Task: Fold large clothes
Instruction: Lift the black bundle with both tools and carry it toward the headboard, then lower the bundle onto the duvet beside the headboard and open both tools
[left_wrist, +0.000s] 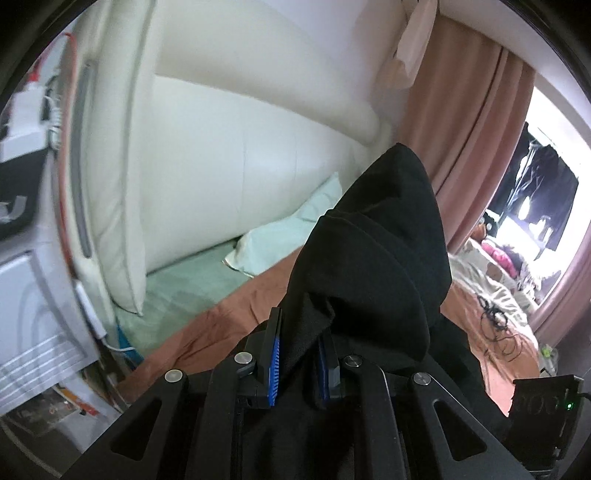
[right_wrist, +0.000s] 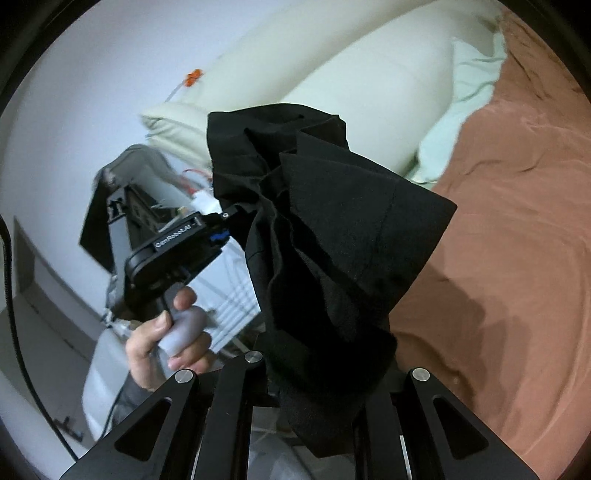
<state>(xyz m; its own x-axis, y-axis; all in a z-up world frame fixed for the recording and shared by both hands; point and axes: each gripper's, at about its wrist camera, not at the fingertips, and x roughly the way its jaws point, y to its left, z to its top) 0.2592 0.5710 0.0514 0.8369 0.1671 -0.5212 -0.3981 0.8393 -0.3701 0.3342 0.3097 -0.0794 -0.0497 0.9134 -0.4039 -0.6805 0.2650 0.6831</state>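
A large black garment (left_wrist: 373, 251) hangs bunched between both grippers, lifted above the bed. My left gripper (left_wrist: 301, 354) is shut on a fold of it, the cloth pinched between the blue pads (left_wrist: 275, 363). In the right wrist view the same black garment (right_wrist: 332, 240) covers my right gripper (right_wrist: 317, 376), whose fingers are hidden under the cloth; it appears shut on it. The left gripper also shows in the right wrist view (right_wrist: 227, 218), held by a hand, gripping the garment's far edge.
A rust-brown bedsheet (right_wrist: 498, 240) covers the bed below. A pale green pillow (left_wrist: 284, 229) lies by the cream padded headboard (left_wrist: 221, 147). Pink curtains (left_wrist: 472, 122) hang at right. Crumpled bedding and dark cords (left_wrist: 495, 314) lie far right. A white cabinet (left_wrist: 33, 295) stands at left.
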